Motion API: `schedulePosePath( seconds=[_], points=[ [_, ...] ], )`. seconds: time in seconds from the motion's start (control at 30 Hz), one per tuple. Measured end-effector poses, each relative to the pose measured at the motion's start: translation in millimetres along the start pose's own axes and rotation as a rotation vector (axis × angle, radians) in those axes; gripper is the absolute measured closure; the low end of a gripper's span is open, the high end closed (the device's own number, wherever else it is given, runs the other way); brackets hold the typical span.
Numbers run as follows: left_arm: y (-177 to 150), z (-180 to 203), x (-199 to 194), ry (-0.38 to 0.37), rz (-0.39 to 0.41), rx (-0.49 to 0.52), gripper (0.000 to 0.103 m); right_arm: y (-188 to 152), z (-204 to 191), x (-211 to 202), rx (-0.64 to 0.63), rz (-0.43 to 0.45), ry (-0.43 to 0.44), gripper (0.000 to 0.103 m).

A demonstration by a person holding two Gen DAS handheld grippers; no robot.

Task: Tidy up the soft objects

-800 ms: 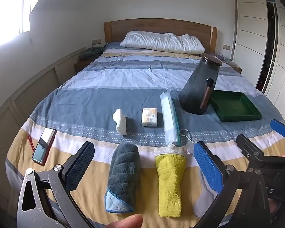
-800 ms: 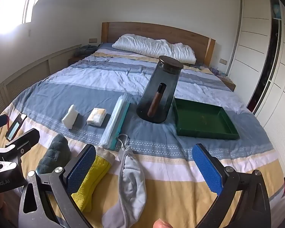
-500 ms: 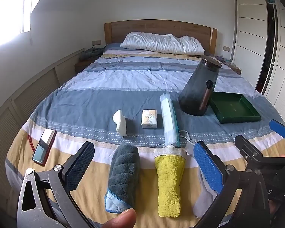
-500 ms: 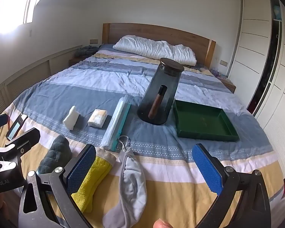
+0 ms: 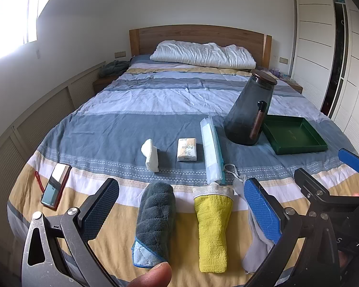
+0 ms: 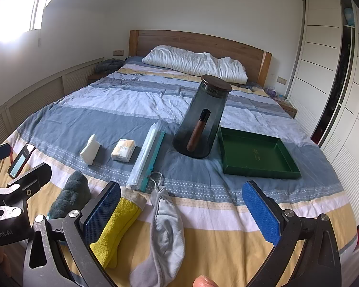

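On bed [image 5: 155,110] | plush grey towel [image 5: 154,220], ribbed yellow cloth [image 5: 213,227] | both tools agape, empty

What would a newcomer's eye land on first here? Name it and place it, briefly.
The tall smoky glass jar with a wooden lid, standing mid-bed beside the green tray on its right. Next, the row at the foot of the bed: a rolled grey towel, a yellow cloth and a pale grey mask. Both tools, left and right, hang open over that row.

Rolled cloths [image 5: 155,220], mask [image 6: 166,234] on bed.
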State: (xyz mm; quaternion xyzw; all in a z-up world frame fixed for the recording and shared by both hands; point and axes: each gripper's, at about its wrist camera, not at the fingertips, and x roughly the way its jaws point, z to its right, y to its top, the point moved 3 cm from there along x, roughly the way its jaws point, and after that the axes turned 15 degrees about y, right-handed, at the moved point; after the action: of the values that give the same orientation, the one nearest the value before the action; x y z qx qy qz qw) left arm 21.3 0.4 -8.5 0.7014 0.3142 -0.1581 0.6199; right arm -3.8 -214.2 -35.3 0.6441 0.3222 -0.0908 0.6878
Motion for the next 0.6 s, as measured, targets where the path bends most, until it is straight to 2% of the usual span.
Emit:
schedulePosePath(
  seconds=[0.6],
  points=[
    [-0.9, 2.2, -2.0, -0.005, -0.003, 0.006, 0.001, -0.1, 0.4, -0.2, 0.0, 0.001, 0.001, 0.0]
  ],
)
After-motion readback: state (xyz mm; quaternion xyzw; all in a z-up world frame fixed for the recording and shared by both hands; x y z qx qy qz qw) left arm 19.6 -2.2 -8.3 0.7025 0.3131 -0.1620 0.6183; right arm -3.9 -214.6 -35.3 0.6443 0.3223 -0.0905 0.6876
